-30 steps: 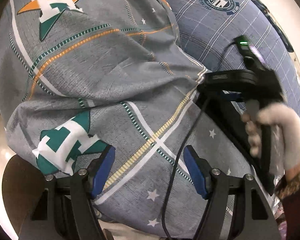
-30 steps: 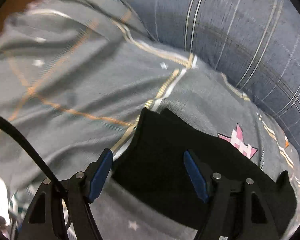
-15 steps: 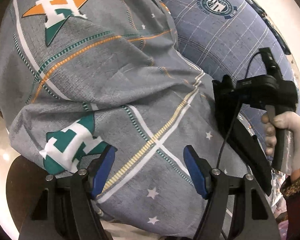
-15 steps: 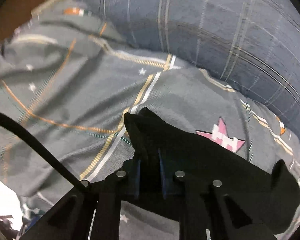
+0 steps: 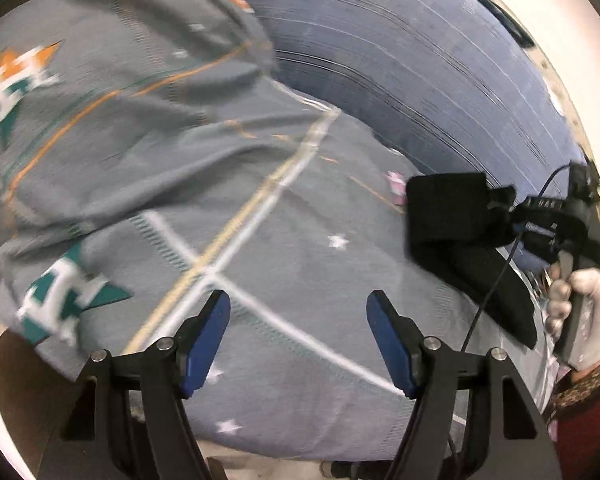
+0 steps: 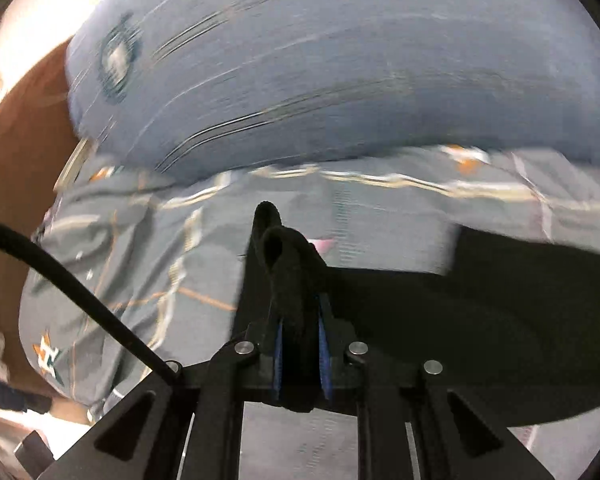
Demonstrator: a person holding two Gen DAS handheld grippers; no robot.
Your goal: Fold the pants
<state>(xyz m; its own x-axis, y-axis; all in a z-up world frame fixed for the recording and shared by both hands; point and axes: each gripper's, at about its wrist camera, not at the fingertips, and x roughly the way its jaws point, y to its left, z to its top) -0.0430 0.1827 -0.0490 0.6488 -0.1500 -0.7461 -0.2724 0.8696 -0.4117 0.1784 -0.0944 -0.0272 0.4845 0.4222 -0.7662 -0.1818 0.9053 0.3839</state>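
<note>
Two grippers work over a grey patterned bedsheet (image 5: 204, 184). The right gripper (image 6: 300, 344), its jaws having just closed, clamps a bunched fold of the black pants (image 6: 440, 320) between its blue pads (image 6: 323, 356). In the left wrist view the pants (image 5: 452, 220) hang from that gripper at the right of the bed, one end raised and the rest trailing down toward the person's gloved hand (image 5: 592, 316); the long axis runs from the raised end down to the lower right. The left gripper (image 5: 298, 336) stands with its fingers wide apart above the sheet, nothing between them. A blue checked pillow (image 5: 420, 64) lies beyond.
</note>
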